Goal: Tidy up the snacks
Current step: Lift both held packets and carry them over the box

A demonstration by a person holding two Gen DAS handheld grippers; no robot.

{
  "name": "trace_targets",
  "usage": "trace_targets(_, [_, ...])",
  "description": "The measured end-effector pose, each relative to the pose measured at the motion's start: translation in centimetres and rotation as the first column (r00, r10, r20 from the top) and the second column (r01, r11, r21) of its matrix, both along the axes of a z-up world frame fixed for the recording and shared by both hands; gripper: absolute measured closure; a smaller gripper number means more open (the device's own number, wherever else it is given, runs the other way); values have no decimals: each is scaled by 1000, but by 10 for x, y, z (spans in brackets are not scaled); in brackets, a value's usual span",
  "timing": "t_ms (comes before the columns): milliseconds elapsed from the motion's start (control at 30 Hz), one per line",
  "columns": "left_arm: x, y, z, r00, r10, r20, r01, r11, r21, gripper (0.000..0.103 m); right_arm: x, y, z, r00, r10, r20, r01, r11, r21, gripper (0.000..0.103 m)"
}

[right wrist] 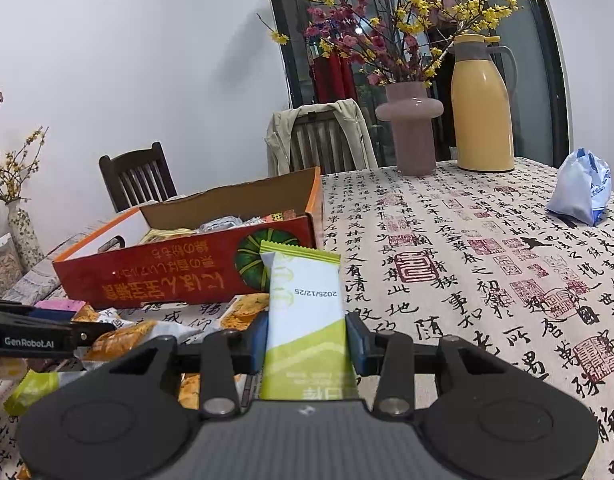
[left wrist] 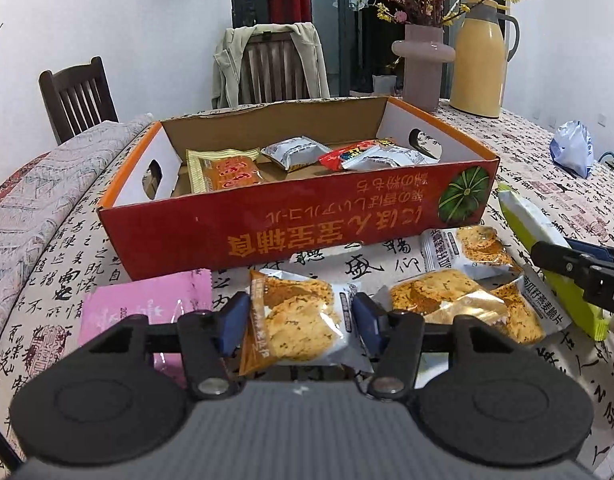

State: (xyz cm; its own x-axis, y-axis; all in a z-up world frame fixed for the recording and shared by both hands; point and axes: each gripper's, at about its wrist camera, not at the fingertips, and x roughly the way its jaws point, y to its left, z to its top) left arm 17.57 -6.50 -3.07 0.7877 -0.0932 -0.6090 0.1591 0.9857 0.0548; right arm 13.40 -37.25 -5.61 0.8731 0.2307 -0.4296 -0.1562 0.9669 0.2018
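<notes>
The left tongs clasped an orange-and-white cracker packet. The right tongs gripped a long green-and-white bar, its far end before the red box.

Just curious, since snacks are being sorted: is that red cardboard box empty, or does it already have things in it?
Partly filled. The red box is open on top, and several snack packets lie on its floor, with bare cardboard between them.

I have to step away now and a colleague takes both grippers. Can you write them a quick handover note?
Left gripper: jaws around an orange-and-white cracker packet on the table, grip unconfirmed.
Right gripper: shut on a green-and-white snack bar, lifted.
Done: several packets lie in the red cardboard box.
Left: these two, two more cracker packets and a pink pouch before the box.
</notes>
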Motion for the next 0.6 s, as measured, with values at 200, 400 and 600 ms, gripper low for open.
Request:
trace_targets(200, [-8,5,10,999,3,33,-2,1000,-29,46,-3,0,1,1000,1,16,-1,1000,-1,64])
trace_targets(400, [-18,12,35,994,6,106,0,998,-58,46,-11,1,15,998,5,63,-6,1000,7,64])
trace_targets(600, [-15,19,63,984,27,177,-10,995,-97,46,-4,16,51,991,38,128,-37,999,-15,64])
